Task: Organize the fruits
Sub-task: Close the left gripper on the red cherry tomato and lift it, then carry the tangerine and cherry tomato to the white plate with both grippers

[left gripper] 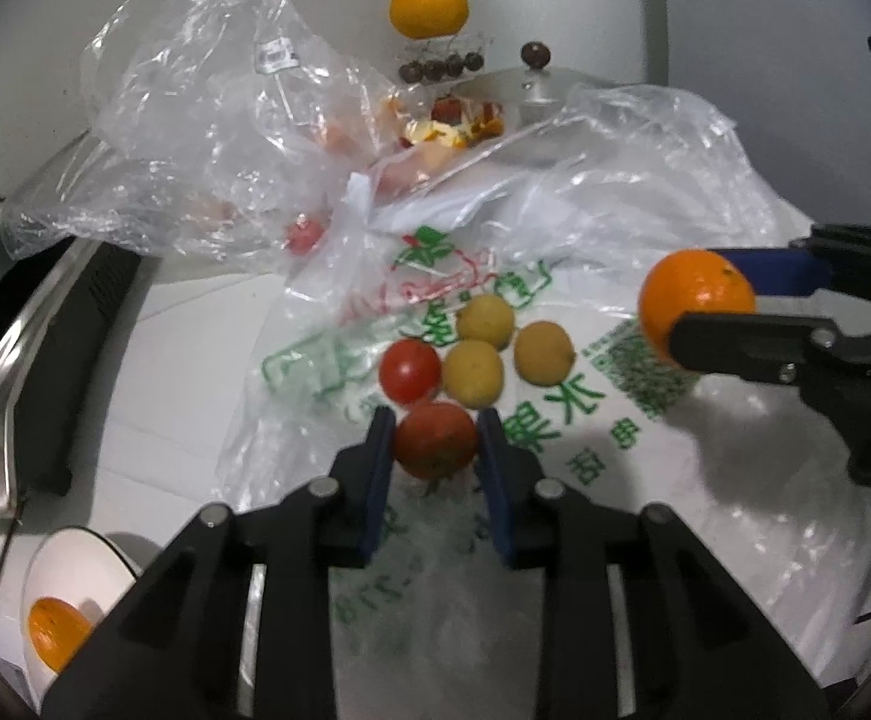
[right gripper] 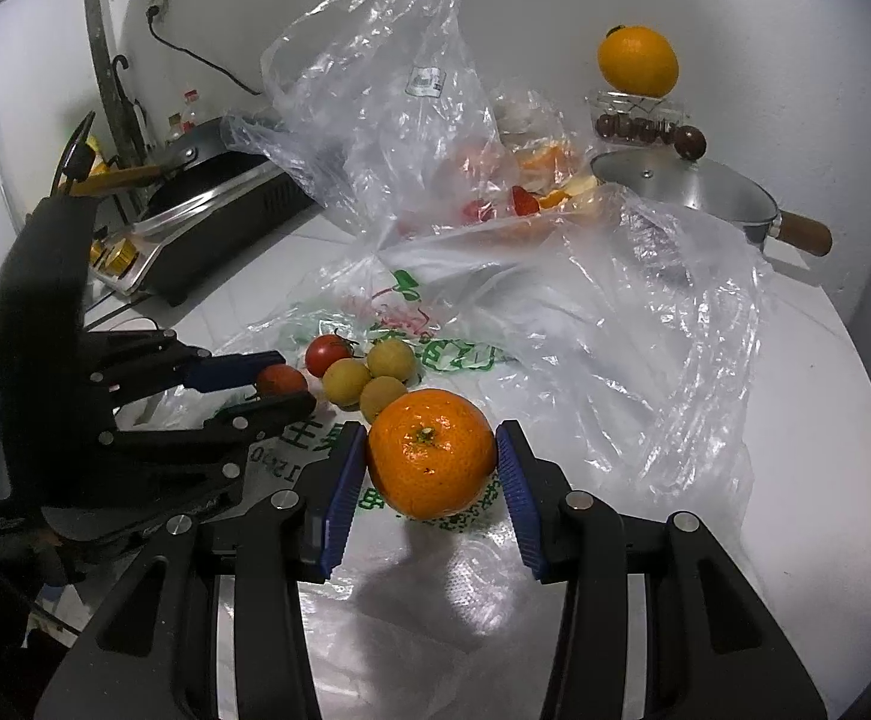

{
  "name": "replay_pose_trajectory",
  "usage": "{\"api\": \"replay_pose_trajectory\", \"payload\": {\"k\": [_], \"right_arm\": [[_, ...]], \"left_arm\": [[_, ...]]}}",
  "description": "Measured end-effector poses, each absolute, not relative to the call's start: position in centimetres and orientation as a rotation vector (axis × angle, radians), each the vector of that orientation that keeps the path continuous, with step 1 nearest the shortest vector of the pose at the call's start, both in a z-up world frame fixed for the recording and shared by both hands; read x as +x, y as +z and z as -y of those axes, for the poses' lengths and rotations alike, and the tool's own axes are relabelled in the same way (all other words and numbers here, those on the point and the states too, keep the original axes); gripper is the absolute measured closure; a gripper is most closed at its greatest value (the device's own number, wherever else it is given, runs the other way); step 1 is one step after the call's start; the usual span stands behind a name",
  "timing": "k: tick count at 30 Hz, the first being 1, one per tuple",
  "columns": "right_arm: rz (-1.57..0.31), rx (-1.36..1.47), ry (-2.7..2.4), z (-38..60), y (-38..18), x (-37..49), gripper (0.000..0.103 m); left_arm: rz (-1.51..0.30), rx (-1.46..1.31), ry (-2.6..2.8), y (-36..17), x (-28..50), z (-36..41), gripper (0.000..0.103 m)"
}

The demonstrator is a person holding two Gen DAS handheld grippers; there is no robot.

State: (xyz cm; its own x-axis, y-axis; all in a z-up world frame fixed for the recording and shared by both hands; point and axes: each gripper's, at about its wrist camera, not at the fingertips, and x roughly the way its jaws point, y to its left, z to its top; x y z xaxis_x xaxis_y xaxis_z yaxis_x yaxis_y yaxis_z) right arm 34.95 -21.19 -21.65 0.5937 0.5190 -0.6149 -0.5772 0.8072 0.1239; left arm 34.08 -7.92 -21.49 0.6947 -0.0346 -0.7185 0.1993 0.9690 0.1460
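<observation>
My left gripper (left gripper: 435, 441) is shut on a red tomato (left gripper: 434, 439), held just above the printed plastic bag (left gripper: 555, 450); it also shows in the right wrist view (right gripper: 282, 387). My right gripper (right gripper: 431, 459) is shut on an orange (right gripper: 431, 453), which also shows in the left wrist view (left gripper: 696, 300). On the bag lie another red tomato (left gripper: 410, 370) and three small yellow fruits (left gripper: 483, 348). A white bowl (left gripper: 69, 564) at the lower left holds an orange (left gripper: 54, 630).
A clear crumpled bag (left gripper: 195, 120) with fruit pieces stands behind. A large orange (left gripper: 429, 6) sits on a clear box of dark fruits (left gripper: 441, 66). A lidded metal pot (right gripper: 711, 192) stands at the back right, a stove (right gripper: 213, 222) at the left.
</observation>
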Motion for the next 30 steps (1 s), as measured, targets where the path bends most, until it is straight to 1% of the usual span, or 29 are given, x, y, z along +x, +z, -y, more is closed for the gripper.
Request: {"api": "replay_pose_trajectory", "payload": {"k": [6,11,22,30], "right_arm": [[-0.666,-0.11,0.633,20.8,-20.7,33.4,0.056],[-0.655,-0.126,0.618,20.2,-20.0,32.0,0.056],[-0.625,-0.145,0.607,18.4,-18.9,29.0,0.056],[-0.542,-0.092,0.572,17.8,-17.8,26.7,0.056]], "left_arm": [[-0.735,0.161,-0.18,-19.7,31.7,7.6,0.075],[-0.723,0.106,-0.215,-18.9,30.0,7.1,0.075],[-0.627,0.117,-0.226,-17.1,25.8,5.7,0.075],[-0.474,0.048,-0.146,-15.4,21.4,3.2,0.075]]}}
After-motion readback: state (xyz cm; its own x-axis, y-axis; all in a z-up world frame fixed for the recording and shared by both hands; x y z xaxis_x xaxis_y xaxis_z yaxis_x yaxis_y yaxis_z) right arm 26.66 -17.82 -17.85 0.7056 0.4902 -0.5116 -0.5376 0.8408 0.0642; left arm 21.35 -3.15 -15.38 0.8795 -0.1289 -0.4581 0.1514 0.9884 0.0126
